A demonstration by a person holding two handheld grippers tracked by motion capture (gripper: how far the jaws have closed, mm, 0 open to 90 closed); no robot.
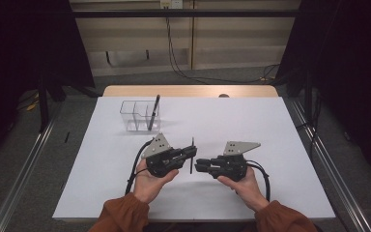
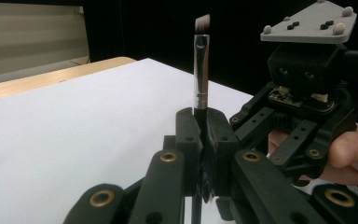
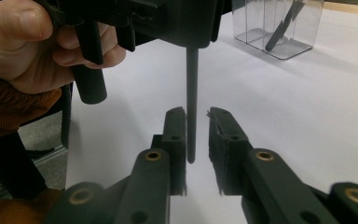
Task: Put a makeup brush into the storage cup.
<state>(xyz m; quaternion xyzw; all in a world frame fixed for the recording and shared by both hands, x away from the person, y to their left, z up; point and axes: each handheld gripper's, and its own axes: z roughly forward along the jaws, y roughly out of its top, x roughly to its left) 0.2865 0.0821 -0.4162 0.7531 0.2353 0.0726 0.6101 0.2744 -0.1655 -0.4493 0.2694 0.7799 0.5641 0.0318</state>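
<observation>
Near the front edge of the white tabletop [image 1: 270,145], seen from the high view, a person holds two claws tip to tip. The left claw [image 1: 189,153] grips a slim makeup brush [image 1: 192,155] upright, and the right claw [image 1: 200,166] points at it from just beside. Toward the far left corner stands a clear divided organizer [image 1: 140,116] with a dark pen-like item [image 1: 152,112] leaning in one compartment.

Along the left claw's own view, the left claw [image 2: 205,140] is clamped tight on the brush's black handle just below the shiny ferrule. The makeup brush [image 2: 201,60] rises straight up, its angled bristles at the top. The right claw's body sits close by, held in a hand [image 2: 349,154].

Along the right claw's own view, the right claw [image 3: 196,126] stands narrowly parted, its black jaws on either side of the brush's thin lower handle [image 3: 192,102], not yet touching it. The organizer [image 3: 275,25] shows at the far edge.

This looks like a handover. To do it well, the right claw should be centred on the handle and squeezed firmly before the left lets go, with the brush kept vertical so it does not slip or swing.
</observation>
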